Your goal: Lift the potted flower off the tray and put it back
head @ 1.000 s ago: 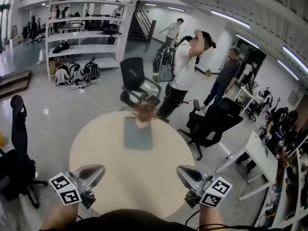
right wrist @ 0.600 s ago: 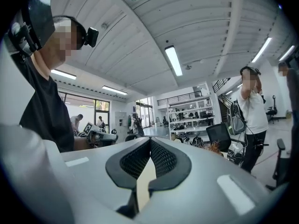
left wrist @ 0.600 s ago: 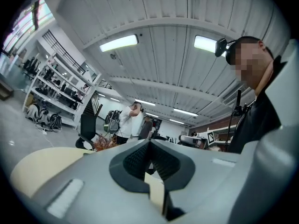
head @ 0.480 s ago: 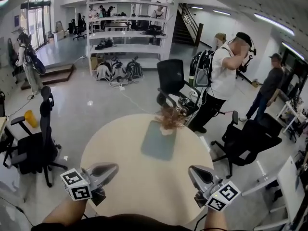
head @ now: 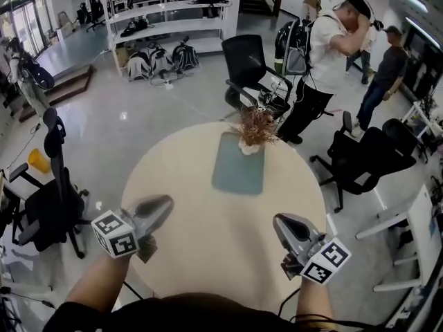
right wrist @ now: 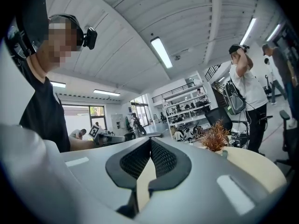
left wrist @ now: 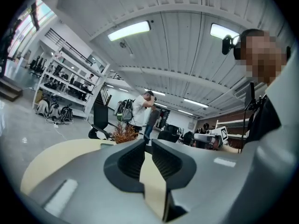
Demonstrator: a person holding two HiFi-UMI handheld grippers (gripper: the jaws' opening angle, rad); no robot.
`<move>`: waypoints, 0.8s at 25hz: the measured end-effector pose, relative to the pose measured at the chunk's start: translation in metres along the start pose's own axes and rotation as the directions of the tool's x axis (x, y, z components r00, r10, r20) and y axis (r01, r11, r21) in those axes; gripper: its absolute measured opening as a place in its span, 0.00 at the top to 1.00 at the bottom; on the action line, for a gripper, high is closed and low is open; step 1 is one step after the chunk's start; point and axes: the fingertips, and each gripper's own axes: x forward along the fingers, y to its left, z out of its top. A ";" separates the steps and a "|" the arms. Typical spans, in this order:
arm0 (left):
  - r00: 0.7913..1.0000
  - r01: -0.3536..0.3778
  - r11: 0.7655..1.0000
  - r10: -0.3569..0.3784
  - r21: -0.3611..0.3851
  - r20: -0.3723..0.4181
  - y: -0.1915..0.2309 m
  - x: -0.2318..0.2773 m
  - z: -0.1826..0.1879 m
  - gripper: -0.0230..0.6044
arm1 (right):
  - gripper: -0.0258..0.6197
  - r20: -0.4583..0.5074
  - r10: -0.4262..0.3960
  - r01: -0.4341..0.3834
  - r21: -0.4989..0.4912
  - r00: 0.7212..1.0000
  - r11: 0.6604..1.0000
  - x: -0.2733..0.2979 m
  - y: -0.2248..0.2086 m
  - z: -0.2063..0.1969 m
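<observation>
Your left tool (head: pixel 163 205) and right tool (head: pixel 284 223) are both clenched on nothing, over the near worktop (head: pixel 208 247). The flower (head: pixel 257 125) stands well ahead of them, on the tray's (head: pixel 237 178) far end. Open the jaws before reaching, and grip the pot, not the stems.

Potted flower (head: pixel 257 131): sitting on the far end of the tray (head: pixel 238 175).
Tray: lying on the far half of the table (head: pixel 208 241).
Chair (head: pixel 249 64): standing behind the table.
</observation>
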 end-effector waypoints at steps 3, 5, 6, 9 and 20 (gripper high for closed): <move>0.998 0.049 0.998 -0.047 0.034 -0.047 0.020 0.042 -0.007 0.83 | 0.94 -0.015 -0.062 0.062 -0.003 0.998 0.998 -0.004 -0.010 -0.003; 0.995 0.069 0.997 -0.066 0.044 -0.074 0.028 0.069 -0.013 0.77 | 0.94 -0.012 -0.090 0.090 0.002 0.996 0.996 -0.007 -0.022 -0.001; 0.994 0.077 0.996 -0.072 0.050 -0.087 0.032 0.082 -0.017 0.75 | 0.94 -0.012 -0.099 0.099 0.001 0.995 0.995 -0.008 -0.028 0.000; 0.990 0.085 0.994 -0.076 0.071 -0.120 0.045 0.117 -0.025 0.65 | 0.94 -0.016 -0.111 0.111 -0.016 0.994 0.994 -0.008 -0.047 0.003; 0.974 0.096 0.991 -0.074 0.095 -0.214 0.103 0.248 -0.068 0.31 | 0.94 0.017 -0.167 0.167 -0.042 0.986 0.985 0.016 -0.153 0.003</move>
